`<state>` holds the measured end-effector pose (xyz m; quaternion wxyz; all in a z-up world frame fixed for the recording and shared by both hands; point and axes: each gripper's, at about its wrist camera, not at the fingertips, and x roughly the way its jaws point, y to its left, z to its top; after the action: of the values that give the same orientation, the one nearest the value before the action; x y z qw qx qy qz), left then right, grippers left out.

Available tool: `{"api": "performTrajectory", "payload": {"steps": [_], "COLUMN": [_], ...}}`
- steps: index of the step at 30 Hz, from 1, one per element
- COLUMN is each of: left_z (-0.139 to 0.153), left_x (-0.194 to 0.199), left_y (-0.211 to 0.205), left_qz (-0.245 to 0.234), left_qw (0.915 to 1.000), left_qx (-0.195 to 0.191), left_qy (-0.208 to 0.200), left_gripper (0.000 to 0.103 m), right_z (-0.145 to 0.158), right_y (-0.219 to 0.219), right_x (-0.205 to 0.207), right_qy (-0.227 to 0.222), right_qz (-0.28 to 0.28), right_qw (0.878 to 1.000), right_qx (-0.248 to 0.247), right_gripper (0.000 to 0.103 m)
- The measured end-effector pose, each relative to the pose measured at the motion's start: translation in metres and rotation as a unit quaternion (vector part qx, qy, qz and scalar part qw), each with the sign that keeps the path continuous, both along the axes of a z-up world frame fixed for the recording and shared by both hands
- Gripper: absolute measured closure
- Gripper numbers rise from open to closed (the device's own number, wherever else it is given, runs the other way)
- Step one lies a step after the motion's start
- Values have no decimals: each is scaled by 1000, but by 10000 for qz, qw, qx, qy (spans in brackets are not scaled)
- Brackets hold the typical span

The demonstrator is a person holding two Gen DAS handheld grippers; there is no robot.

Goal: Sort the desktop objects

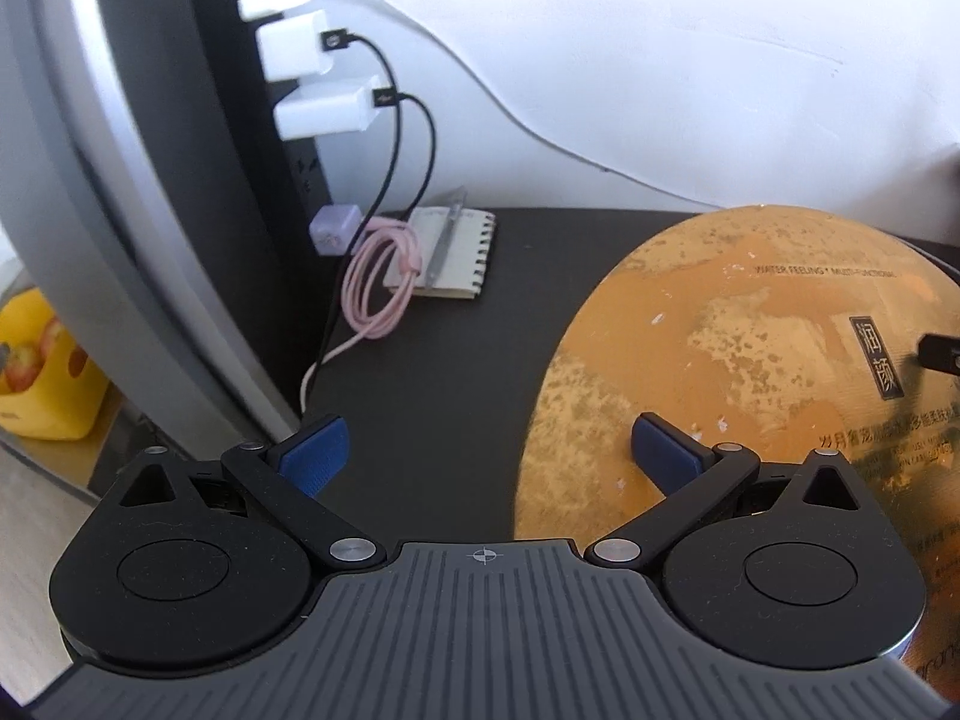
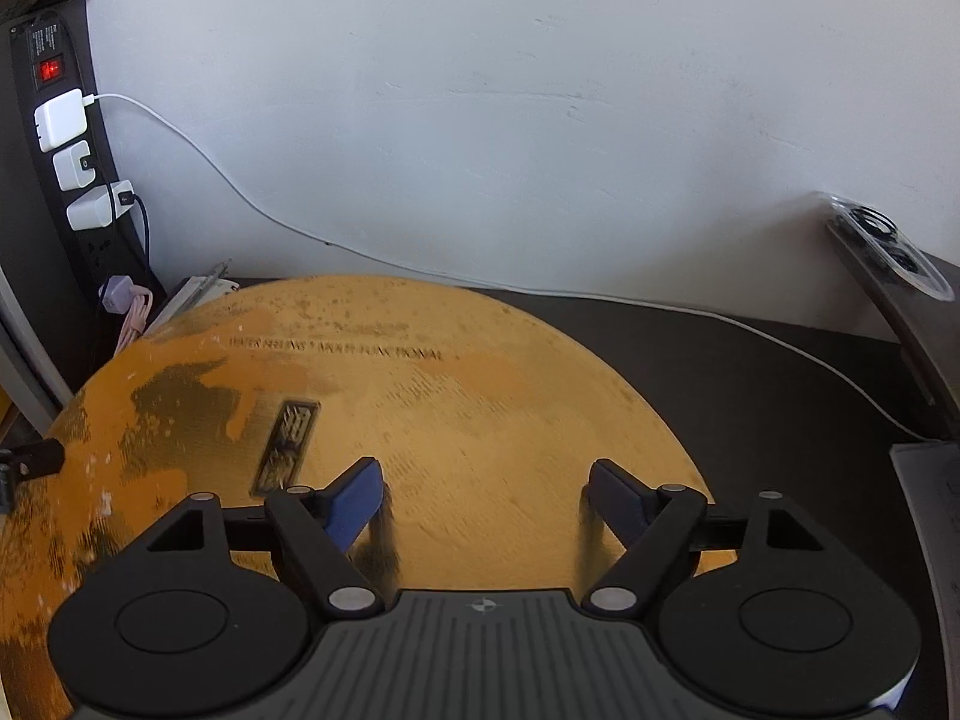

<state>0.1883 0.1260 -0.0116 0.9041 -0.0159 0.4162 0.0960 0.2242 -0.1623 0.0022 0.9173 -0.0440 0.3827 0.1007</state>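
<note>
Right tongs (image 2: 486, 501) agape over worn, mottled gold box (image 2: 420, 396), matte black desk (image 2: 780, 372)

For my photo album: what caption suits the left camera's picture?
Open left gripper hovering beside a worn golden box, pink cable and notebook behind.

Box (image 2: 420, 420): worn mottled orange-gold, black lettering. Desk (image 1: 432, 396): black. Coiled cable (image 1: 378, 282), 11 o'clock of box: pink. Chargers (image 1: 300, 48): white. Basket (image 1: 42, 384): yellow.
</note>
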Motion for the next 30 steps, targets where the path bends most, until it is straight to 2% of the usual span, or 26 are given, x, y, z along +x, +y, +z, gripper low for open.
{"api": "performTrajectory", "payload": {"steps": [7,17,20,24,30], "left_z": [-1,-1,-1,-3,14], "left_x": [-42,-130,-150,-171,-190], "left_y": [-6,-62,-77,-87,-85], "left_qz": [-39,-658,-856,-1016,-767], "left_qw": [10000,9972,9959,9945,9970], "left_qx": [77,338,294,207,76], "left_qy": [-36,-134,-73,126,-45], "left_gripper": [0,0,0,0,0], "right_z": [-3,-13,-12,-5,18], "right_y": [-20,-7,-3,-8,-11], "right_x": [-62,-165,-187,-208,-228], "right_qy": [0,-125,-137,-116,-551], "right_qz": [-106,263,362,411,194], "right_qw": [9999,9996,9992,9984,9975], "right_qx": [-44,-6,46,382,398], "right_gripper": [23,14,14,14,8]}}
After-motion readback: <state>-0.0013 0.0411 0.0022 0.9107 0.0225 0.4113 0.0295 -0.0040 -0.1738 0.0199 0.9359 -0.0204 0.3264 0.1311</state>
